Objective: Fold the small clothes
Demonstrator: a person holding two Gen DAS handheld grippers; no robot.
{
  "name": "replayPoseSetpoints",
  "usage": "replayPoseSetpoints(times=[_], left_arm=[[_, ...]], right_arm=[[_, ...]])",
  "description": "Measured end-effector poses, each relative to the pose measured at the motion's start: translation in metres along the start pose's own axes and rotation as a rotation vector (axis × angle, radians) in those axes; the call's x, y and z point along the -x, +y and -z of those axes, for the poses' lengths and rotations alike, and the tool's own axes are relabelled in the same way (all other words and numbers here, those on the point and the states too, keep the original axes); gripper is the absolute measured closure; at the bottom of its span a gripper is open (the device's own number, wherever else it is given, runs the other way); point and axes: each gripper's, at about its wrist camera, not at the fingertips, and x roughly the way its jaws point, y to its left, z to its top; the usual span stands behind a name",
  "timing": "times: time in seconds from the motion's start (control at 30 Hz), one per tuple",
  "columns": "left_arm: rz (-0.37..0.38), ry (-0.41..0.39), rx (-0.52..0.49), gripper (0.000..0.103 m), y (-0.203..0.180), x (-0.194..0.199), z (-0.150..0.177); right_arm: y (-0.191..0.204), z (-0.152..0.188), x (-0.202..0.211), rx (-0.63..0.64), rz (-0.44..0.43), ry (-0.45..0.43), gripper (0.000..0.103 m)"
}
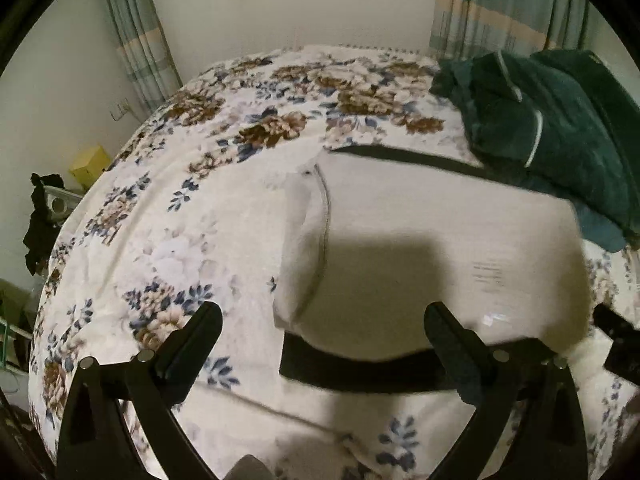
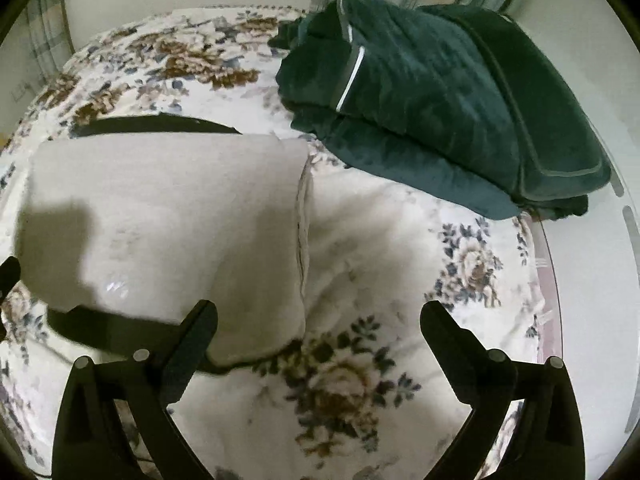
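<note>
A small white garment (image 1: 440, 240) with black bands at its near and far ends lies flat and folded on the floral bed cover (image 1: 180, 220). My left gripper (image 1: 324, 320) is open and empty, hovering over the garment's near left corner and near black band (image 1: 360, 368). In the right wrist view the same garment (image 2: 168, 216) lies left of centre. My right gripper (image 2: 320, 320) is open and empty over the garment's near right corner, its left finger (image 2: 192, 332) above the black band (image 2: 100, 332).
A pile of dark green folded clothes (image 1: 552, 128) sits at the back right of the bed; it also shows in the right wrist view (image 2: 440, 96). Curtains (image 1: 136, 40) and a wall stand behind the bed. A yellow box (image 1: 90, 166) and dark clutter lie beside the bed's left edge.
</note>
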Motion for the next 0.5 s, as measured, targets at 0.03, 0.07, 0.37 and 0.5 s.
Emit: replayPoseSetpoints(times=[0.03,0.07,0.37,0.5], left_arm=[[0.007,-0.01,0.007,0.0,-0.001,0.016,0.002],[0.004,-0.019,0.005,0.0,-0.003,0.027,0.004],[0.014,-0.113,0.002,0.0,-0.006,0.166,0.03],[0.03,-0.161,0.023,0.0,-0.002,0.237,0.046]], right_arm=[[0.0,0.004,0.01,-0.001,-0.003,-0.002,0.001],[-0.002,0.01,0.024,-0.005,0.004,-0.008,0.001],[-0.036,0.063,0.168,-0.037,0.016,-0.108,0.001],[-0.059,0.092,0.25,-0.06,0.011,-0.179,0.001]])
